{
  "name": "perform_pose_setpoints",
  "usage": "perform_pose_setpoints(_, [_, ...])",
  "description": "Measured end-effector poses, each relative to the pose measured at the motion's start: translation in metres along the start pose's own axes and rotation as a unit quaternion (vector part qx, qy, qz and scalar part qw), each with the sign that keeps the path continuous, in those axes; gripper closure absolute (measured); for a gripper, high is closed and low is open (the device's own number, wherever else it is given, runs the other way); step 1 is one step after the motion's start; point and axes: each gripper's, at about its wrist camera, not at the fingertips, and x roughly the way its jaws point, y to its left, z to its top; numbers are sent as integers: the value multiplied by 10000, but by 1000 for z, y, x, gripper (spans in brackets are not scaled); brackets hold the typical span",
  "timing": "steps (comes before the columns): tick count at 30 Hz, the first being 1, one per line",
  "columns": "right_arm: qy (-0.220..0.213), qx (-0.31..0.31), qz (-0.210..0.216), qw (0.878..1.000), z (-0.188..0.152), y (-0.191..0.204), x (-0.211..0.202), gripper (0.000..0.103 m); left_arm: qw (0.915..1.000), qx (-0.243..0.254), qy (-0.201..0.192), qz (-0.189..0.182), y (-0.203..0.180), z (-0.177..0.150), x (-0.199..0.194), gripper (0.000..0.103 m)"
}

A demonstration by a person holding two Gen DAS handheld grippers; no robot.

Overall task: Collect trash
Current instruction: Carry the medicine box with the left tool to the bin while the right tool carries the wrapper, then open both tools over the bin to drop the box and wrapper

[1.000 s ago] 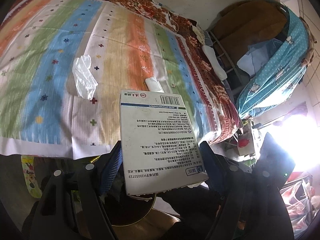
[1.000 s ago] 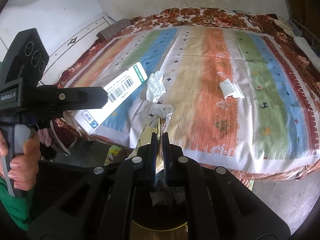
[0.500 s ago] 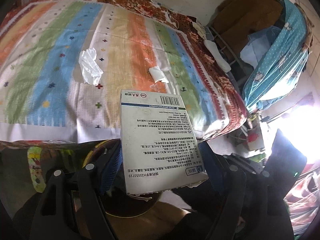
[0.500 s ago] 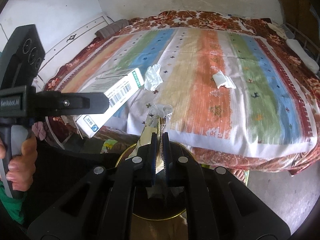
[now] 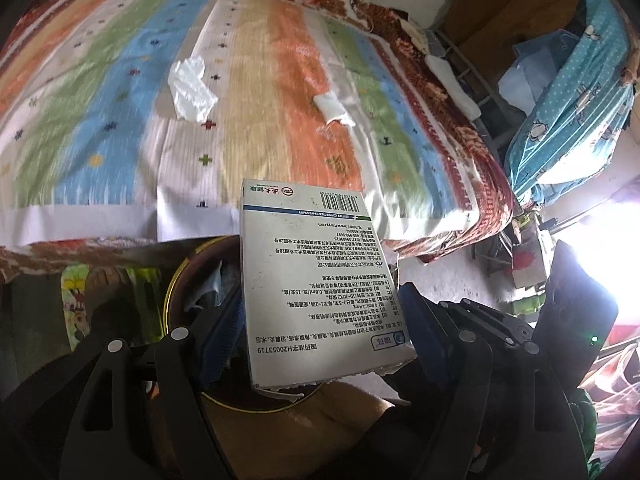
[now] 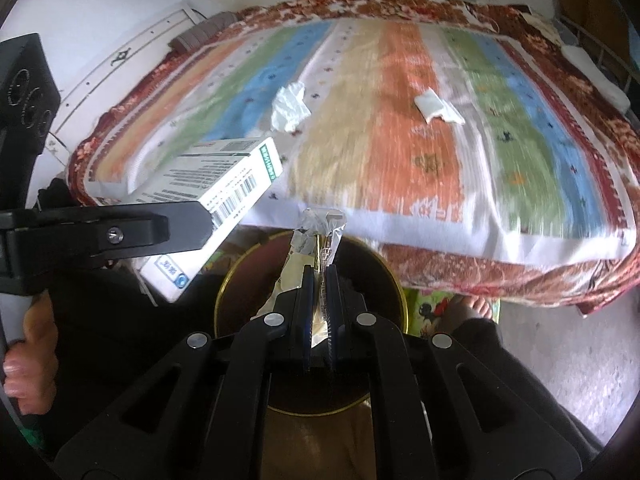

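Gripping the box [image 5: 316, 280], left tongs [image 5: 320, 312] flank it (bin [image 5: 176, 280] beneath).

Bin [image 6: 224, 292] interior behind jaws.

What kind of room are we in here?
Most likely a lived-in bedroom: a bed under a striped blanket, a patterned curtain beside it, and a round bin on the floor.

Striped bedspread [image 6: 400, 120] on a bed — white wall [image 6: 100, 0] behind
Grey concrete floor [image 6: 560, 360] below; glare is seen at right.
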Motion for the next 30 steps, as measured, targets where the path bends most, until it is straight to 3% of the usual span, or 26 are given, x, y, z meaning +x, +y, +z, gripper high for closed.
perform_pose_setpoints(7, [402, 337, -32, 9986, -3, -11, 23, 98, 9980, -463, 399, 136, 17, 2, 21, 27])
perform_pose_setpoints(12, [701, 693, 197, 9949, -7, -18, 37, 95, 9940, -845, 687, 100, 30, 1, 33, 27])
perform_pose_setpoints(16, [772, 849, 201, 9932, -7, -21, 43, 86, 9909, -1084, 782, 129, 38, 1, 39, 26])
perform_pose_setpoints(20, [787, 994, 266, 9916, -7, -24, 44, 63, 9888, -1238, 825, 86, 42, 3, 41, 20])
perform_pose_setpoints(30, [644, 939, 162, 9934, -2, -25, 38, 54, 9906, -1206, 595, 242, 45, 8, 30, 18])
